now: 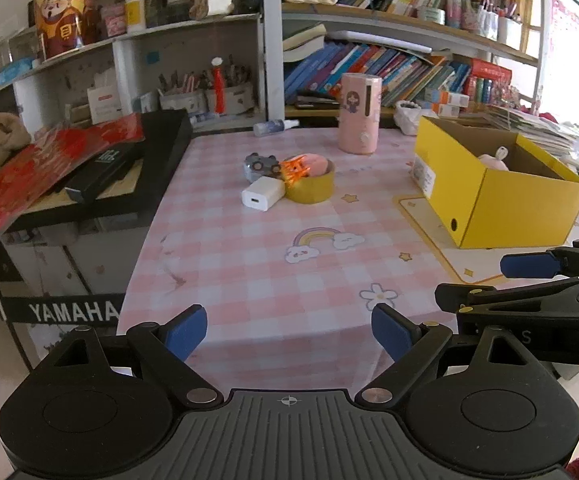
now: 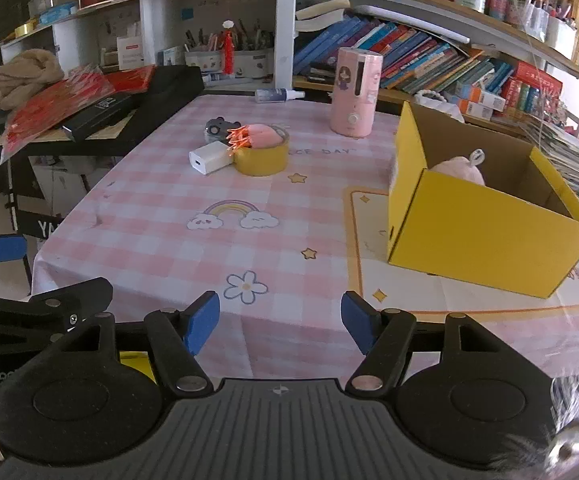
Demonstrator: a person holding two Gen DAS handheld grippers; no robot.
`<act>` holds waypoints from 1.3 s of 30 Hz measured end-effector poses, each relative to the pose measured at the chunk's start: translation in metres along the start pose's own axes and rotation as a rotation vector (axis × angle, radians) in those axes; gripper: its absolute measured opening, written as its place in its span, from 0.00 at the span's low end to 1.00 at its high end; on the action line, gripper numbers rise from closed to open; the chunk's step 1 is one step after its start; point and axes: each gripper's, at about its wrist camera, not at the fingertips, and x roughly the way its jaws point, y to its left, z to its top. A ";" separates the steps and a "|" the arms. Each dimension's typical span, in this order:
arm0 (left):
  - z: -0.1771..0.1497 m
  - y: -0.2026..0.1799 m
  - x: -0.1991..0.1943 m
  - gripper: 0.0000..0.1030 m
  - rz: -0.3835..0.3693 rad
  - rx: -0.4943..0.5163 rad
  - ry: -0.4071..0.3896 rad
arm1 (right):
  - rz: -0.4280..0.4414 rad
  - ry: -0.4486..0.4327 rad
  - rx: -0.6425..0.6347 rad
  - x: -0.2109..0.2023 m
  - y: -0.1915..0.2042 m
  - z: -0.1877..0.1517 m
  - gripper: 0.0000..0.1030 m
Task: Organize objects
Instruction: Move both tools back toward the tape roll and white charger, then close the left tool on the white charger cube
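Observation:
A yellow cardboard box point(image 1: 505, 196) point(image 2: 485, 236) stands open on the right of the pink checked table, with a pink plush point(image 1: 493, 160) point(image 2: 459, 170) inside. Mid-table lie a white charger block point(image 1: 261, 194) point(image 2: 209, 159), a yellow tape roll point(image 1: 312, 189) point(image 2: 262, 160) holding an orange claw clip point(image 1: 294, 170) point(image 2: 237, 140) and a pink thing, and a small grey toy point(image 1: 259, 165) point(image 2: 219, 127). My left gripper point(image 1: 289, 330) hovers open over the table's near edge, empty. My right gripper point(image 2: 280, 322) is open and empty beside it, near the box.
A pink cylinder-shaped humidifier point(image 1: 359, 114) point(image 2: 355, 92) and a small spray bottle point(image 1: 275, 126) point(image 2: 279, 95) stand at the back. A black keyboard case with red packets point(image 1: 61, 164) flanks the table's left. Crowded bookshelves point(image 1: 389, 64) line the rear.

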 end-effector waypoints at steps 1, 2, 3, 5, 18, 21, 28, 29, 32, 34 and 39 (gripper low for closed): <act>0.001 0.001 0.002 0.89 0.002 -0.002 0.003 | 0.003 0.002 -0.002 0.002 0.001 0.001 0.64; 0.001 0.001 0.004 0.89 0.004 -0.003 0.005 | 0.005 0.004 -0.003 0.005 0.001 0.003 0.64; 0.001 0.001 0.005 0.89 0.005 -0.002 0.007 | 0.007 0.007 -0.004 0.007 0.001 0.004 0.64; 0.003 0.002 0.010 0.89 0.009 0.001 0.013 | 0.012 0.011 -0.005 0.012 0.001 0.007 0.64; 0.033 0.008 0.056 0.89 0.034 -0.021 0.036 | 0.037 0.032 -0.016 0.058 -0.008 0.041 0.64; 0.042 0.008 0.068 0.89 0.038 -0.025 0.041 | 0.045 0.033 -0.022 0.070 -0.012 0.051 0.64; 0.062 0.005 0.092 0.89 0.055 -0.027 0.048 | 0.062 0.040 -0.026 0.098 -0.025 0.076 0.64; 0.065 0.005 0.095 0.89 0.058 -0.028 0.049 | 0.065 0.040 -0.027 0.102 -0.027 0.080 0.64; 0.073 0.006 0.104 0.89 0.070 -0.034 0.052 | 0.075 0.039 -0.032 0.112 -0.031 0.090 0.64; 0.078 0.007 0.110 0.89 0.075 -0.037 0.056 | 0.082 0.040 -0.035 0.119 -0.033 0.095 0.64; 0.090 0.007 0.124 0.89 0.090 -0.042 0.057 | 0.096 0.045 -0.039 0.136 -0.039 0.109 0.64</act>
